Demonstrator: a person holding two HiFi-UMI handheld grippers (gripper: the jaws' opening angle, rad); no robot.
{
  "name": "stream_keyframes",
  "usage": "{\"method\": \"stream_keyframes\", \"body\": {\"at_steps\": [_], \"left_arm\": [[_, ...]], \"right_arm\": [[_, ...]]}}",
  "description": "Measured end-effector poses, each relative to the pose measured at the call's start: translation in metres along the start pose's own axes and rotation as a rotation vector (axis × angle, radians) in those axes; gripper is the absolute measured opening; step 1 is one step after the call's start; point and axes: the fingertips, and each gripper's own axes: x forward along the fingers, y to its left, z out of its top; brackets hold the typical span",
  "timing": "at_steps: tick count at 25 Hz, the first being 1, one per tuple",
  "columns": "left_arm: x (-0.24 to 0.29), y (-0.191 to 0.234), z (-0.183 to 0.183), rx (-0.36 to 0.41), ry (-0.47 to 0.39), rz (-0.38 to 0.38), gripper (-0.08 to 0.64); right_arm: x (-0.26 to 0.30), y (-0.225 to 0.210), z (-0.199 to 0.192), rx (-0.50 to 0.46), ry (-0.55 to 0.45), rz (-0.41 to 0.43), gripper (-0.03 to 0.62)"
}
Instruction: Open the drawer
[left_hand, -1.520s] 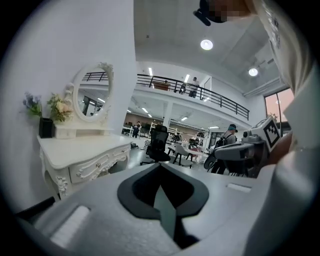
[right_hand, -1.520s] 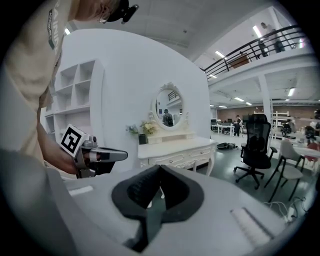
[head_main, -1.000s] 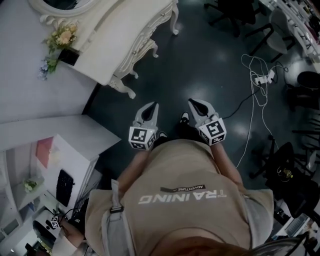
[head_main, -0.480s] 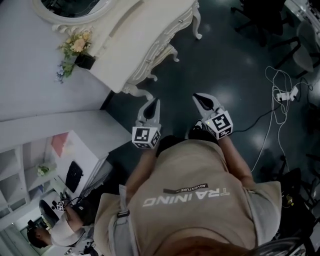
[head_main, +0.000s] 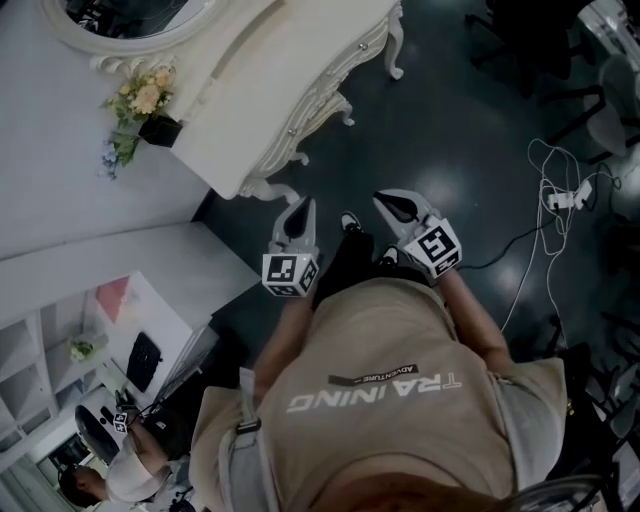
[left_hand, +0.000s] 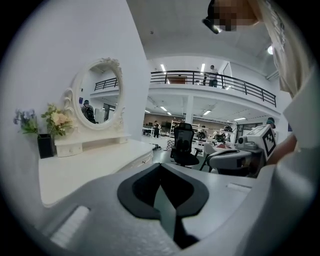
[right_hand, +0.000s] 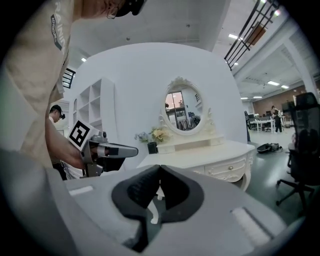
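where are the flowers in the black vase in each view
Head view: flowers upper left, on the dressing table's back corner by the wall.
Left gripper view: flowers far left, left of the oval mirror.
Right gripper view: flowers near centre, below-left of the oval mirror.
Shared landmark: the oval mirror, next to the flowers in all three.

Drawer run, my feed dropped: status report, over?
Left gripper shut, empty; right gripper shut, empty. Drawer on the dressing table closed, not yet reached. Only bare floor between.
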Motion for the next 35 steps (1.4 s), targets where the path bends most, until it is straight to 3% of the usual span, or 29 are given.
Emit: {"method": "stream_keyframes", "body": {"at_steps": [9,13,20,24,27,35], "left_arm": [[0.046,0.086,0.014,-0.035,-0.001,-0.028,0.006],[0.055,0.119,0.015,-0.002,0.004,-0.050,0.006],[0.063,0.138,0.015,-0.020,0.027,-0.056,0.006],[0.073,0.148,0.016,-0.040,0.035,-0.018,0.006],[0.083,0.157,0.017,-0.055,0.047,0.033,0.006],[0.141,0.177,0.025,-0.085,0.110,0.159,0.006]], "right_arm": [[0.064,-0.019,0.060,-0.056,-0.003,0.010,0.003],[0.101,-0.023,0.080,-0.071,-0.027,-0.011,0.003],[0.136,-0.046,0.086,-0.037,-0.017,-0.026,0.003],[0.156,-0.065,0.087,-0.034,-0.014,-0.004,0.003],[0.173,-0.084,0.088,-0.031,-0.014,0.037,0.003],[0.235,-0.144,0.121,-0.075,-0.061,0.257,0.003]]}}
